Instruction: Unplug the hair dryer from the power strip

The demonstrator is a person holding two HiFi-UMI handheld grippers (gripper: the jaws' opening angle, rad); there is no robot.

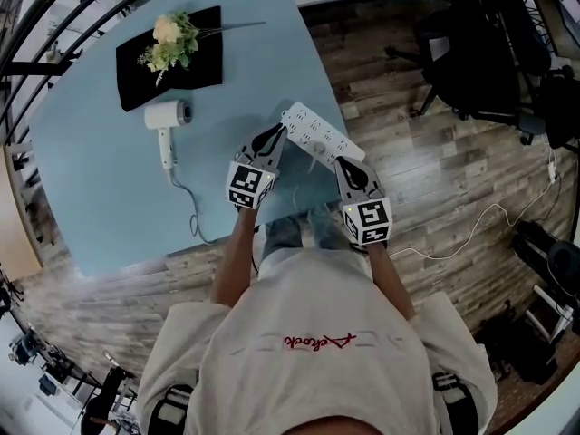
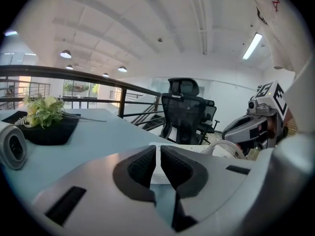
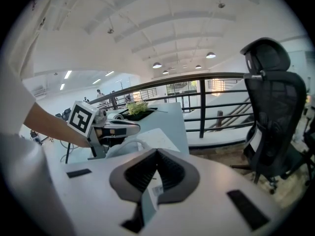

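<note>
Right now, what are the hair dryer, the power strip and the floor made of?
The hair dryer looks like smooth white plastic with a soft sheen. The power strip also seems to be white plastic, moulded with socket holes. The floor looks like wood planks or laminate: brown grain and seams.

Table [image 1: 91, 170]: light blue, fills the upper left of the head view, its corner pointing toward the lower centre.
Mat [image 1: 204, 71]: black, rectangular, flat on the table near the upper left.
Flowers [image 1: 170, 42]: pale blooms with green leaves, lying on the mat, stems reaching right.
Floor [image 1: 426, 179]: wood planks, right and lower left.
Office chair [image 1: 480, 53]: black, upper right, on the floor.
Cable [image 1: 471, 234]: white, loose on the floor at right.
Railing [image 2: 74, 75]: dark, behind the table.
</note>
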